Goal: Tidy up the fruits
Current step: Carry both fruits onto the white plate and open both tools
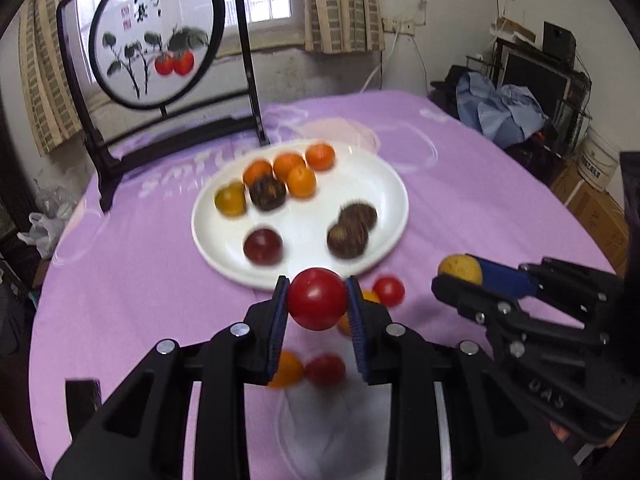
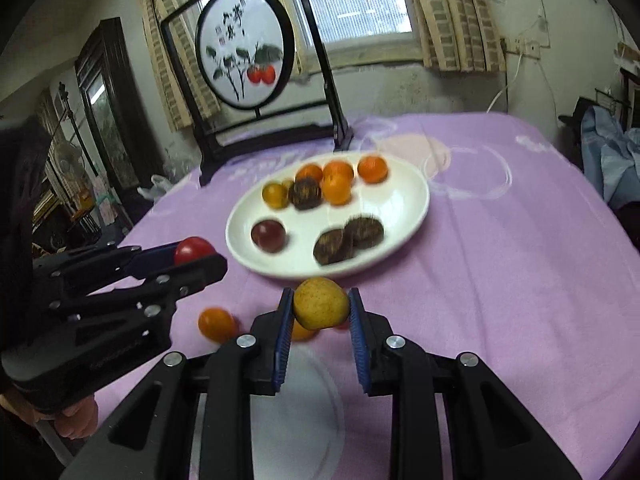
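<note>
Both grippers carry fruit near the white plate (image 1: pixel 384 184).
The left gripper (image 1: pixel 317 300) clamps a red tomato (image 1: pixel 317 298); the right gripper (image 2: pixel 321 304) pinches what looks like a yellow pear (image 2: pixel 320 302).

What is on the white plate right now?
On the white plate lie four orange fruits, one yellow fruit, one dark red fruit and three dark spiky fruits. Anything hidden behind these fruits cannot be seen.

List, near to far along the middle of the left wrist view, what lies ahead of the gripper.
Left gripper clamping the round red tomato → dark red fruit on the white oval plate → orange fruits → black-framed round painted screen.
</note>
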Tool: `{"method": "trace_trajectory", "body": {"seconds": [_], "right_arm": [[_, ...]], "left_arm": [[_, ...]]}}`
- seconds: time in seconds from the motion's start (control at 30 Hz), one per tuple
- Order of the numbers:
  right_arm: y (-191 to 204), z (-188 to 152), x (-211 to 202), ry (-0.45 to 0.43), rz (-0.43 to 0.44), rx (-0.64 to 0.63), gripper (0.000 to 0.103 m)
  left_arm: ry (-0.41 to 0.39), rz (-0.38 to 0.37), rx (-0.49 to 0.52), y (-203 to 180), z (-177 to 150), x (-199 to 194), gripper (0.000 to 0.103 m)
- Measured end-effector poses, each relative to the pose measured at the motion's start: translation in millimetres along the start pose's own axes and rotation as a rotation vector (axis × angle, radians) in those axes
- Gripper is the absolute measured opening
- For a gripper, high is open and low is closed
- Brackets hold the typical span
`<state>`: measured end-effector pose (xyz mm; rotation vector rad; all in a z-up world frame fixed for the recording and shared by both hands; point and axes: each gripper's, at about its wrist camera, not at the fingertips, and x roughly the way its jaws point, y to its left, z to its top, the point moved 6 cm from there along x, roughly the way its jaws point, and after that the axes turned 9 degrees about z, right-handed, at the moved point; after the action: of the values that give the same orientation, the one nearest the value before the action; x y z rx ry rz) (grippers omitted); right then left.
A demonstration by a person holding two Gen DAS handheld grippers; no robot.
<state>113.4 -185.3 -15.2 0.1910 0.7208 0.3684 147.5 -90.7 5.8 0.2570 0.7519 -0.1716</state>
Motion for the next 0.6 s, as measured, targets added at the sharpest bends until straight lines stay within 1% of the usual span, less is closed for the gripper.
{"method": "trace_trajectory", "body": {"seconds": [0.07, 0.1, 0.2, 0.27, 0.33, 0.4, 0.47, 0.6], "right_arm": [[-1.2, 18.6, 8.1, -0.003, -0.01, -0.03, 0.028], [-1.8, 26.2, 13.1, -0.003, -0.006, -0.039, 0.028], [-7.1, 42.5, 34.6, 0.02, -0.015, -0.052, 0.027], [-9.8, 49.1, 48.6, 0.028, -0.011, -0.056, 0.028], [-12.3, 54.2, 63.8, 0.038, -0.01, -0.067, 0.028], [-15.3, 57.8, 76.3, 0.045, -0.018, -0.069, 0.028], [-19.5, 61.3, 90.6, 0.065, -0.024, -0.062, 0.028], [-27.7, 66.2, 114.8, 0.102, -0.023, -0.038, 0.028]], "left_arm": [[-0.025, 0.014, -0.018, 5.2, 18.6, 5.8, 0.028], [-0.021, 0.025, -0.03, 8.6, 25.9, 12.4, 0.028], [0.041, -0.007, -0.097, 19.0, 39.5, 37.1, 0.028], [0.09, 0.004, -0.149, 27.9, 43.3, 58.7, 0.028], [0.106, 0.008, -0.178, 33.2, 44.4, 72.3, 0.028], [0.127, 0.026, -0.187, 38.9, 44.9, 88.9, 0.028], [0.147, 0.06, -0.191, 44.6, 45.6, 105.0, 0.028], [0.179, 0.088, -0.198, 52.0, 44.3, 124.9, 0.028]]}}
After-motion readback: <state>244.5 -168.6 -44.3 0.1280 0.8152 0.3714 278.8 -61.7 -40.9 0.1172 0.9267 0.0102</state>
